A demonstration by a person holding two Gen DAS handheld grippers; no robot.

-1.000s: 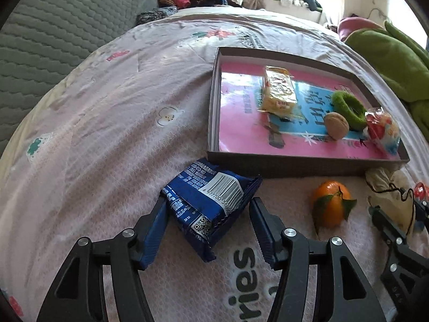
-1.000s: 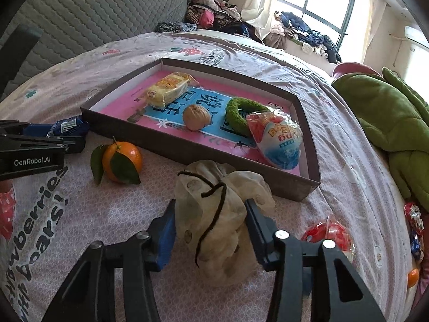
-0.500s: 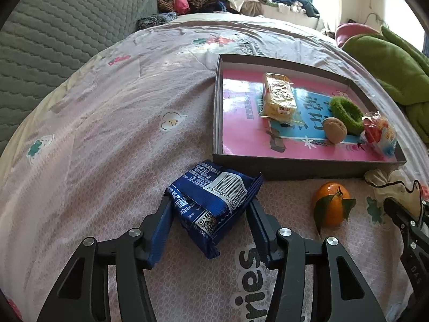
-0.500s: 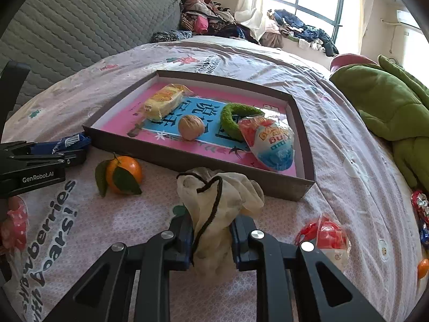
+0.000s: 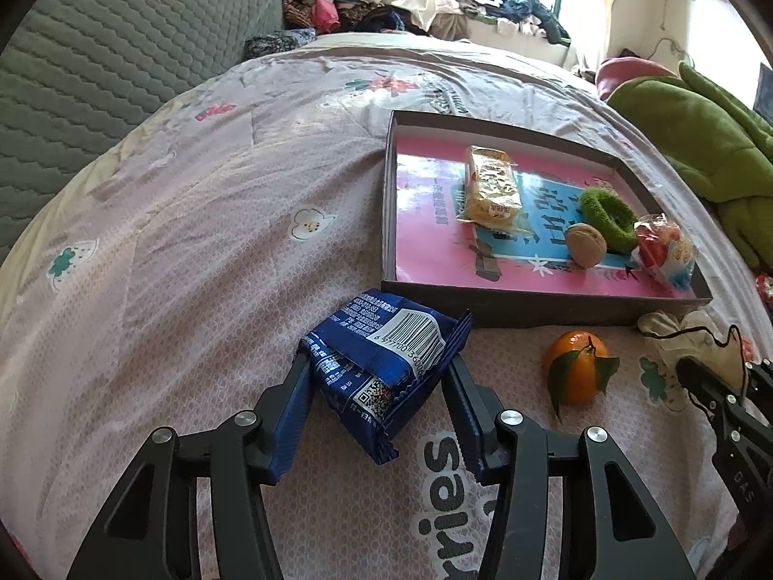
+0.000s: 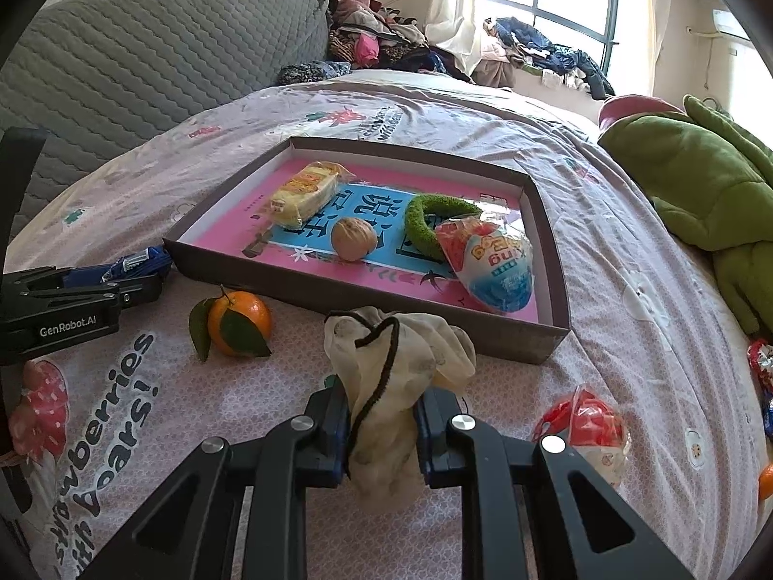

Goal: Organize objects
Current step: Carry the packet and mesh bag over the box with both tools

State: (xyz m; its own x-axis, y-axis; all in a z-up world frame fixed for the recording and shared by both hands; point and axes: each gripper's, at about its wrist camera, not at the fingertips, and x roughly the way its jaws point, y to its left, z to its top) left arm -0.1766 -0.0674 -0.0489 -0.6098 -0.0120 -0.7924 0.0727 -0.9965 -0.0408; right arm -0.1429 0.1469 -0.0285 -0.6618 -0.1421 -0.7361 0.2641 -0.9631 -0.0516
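My left gripper (image 5: 377, 377) is shut on a blue snack packet (image 5: 386, 357) and holds it over the bed, just in front of the brown tray (image 5: 483, 309). My right gripper (image 6: 381, 415) is shut on a cream drawstring pouch (image 6: 396, 377), lifted in front of the tray's near wall (image 6: 367, 304). In the tray lie a yellow wafer pack (image 6: 304, 193), a walnut (image 6: 353, 239), a green hair ring (image 6: 425, 222) and a red-and-blue egg-shaped packet (image 6: 497, 266). A tangerine with leaves (image 6: 239, 324) lies on the bed between the grippers.
The bed has a pink patterned quilt (image 5: 193, 222). A red wrapped snack (image 6: 589, 430) lies to the right of my right gripper. A green plush (image 6: 700, 179) lies at the right. A grey quilted headboard (image 6: 145, 63) stands at the left, with piled clothes by the window.
The left gripper's fingers have closed in on the blue packet, and the view has drawn back from the tray. The right gripper has shut on the pouch and raised it off the bed.
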